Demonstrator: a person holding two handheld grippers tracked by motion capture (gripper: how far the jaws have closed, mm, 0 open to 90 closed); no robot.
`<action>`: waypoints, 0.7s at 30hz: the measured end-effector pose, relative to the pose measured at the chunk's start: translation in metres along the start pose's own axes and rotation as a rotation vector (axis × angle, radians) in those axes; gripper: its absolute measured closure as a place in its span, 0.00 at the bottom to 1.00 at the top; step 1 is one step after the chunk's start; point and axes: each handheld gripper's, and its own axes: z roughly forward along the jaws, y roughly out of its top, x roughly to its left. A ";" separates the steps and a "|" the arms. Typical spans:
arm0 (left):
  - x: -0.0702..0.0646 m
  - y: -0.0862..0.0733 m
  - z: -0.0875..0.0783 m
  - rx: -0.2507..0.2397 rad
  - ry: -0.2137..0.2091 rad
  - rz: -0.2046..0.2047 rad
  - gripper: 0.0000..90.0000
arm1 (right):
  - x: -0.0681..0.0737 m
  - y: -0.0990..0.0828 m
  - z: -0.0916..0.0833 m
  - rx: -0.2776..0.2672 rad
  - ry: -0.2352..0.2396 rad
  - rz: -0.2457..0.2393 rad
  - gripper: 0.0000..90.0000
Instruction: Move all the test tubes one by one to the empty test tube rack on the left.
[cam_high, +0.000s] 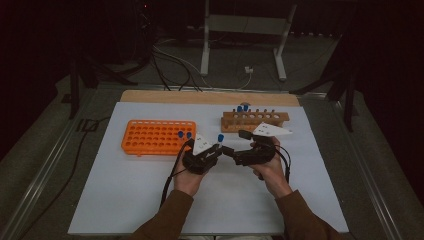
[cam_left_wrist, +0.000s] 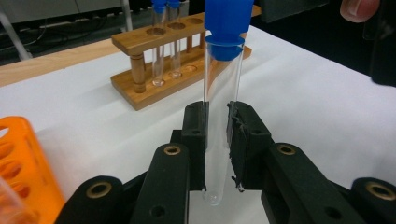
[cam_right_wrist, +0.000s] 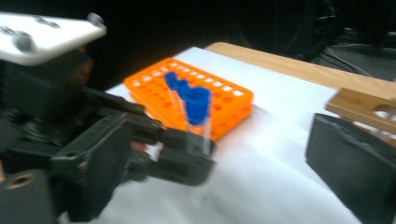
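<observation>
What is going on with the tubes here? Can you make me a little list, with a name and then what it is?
held tube: clear test tube with blue cap, upright
left gripper: shut on the test tube
right gripper: open, beside the left one, holding nothing
orange rack: two blue-capped tubes at its right end
wooden rack: two blue-capped tubes, other holes free
table cover: white sheet

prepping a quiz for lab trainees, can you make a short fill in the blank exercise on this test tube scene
1. The left gripper is shut on a clear test tube with a ____ cap.
2. The plastic rack on the white sheet is ____ in colour.
3. The rack with round holes holding two capped tubes, the wooden rack, is made of ____.
4. The right gripper has its jaws ____.

Missing words: blue; orange; wood; open
</observation>
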 end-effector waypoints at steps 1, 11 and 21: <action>0.001 0.000 -0.002 -0.002 0.000 -0.004 0.87 | -0.001 0.000 0.000 0.008 -0.013 -0.009 0.03; 0.017 0.001 -0.020 -0.037 0.003 -0.037 0.87 | -0.007 -0.005 -0.009 0.030 -0.072 -0.051 0.00; 0.033 0.001 -0.041 -0.071 0.029 -0.048 0.87 | -0.020 -0.013 -0.024 0.037 -0.125 -0.048 0.00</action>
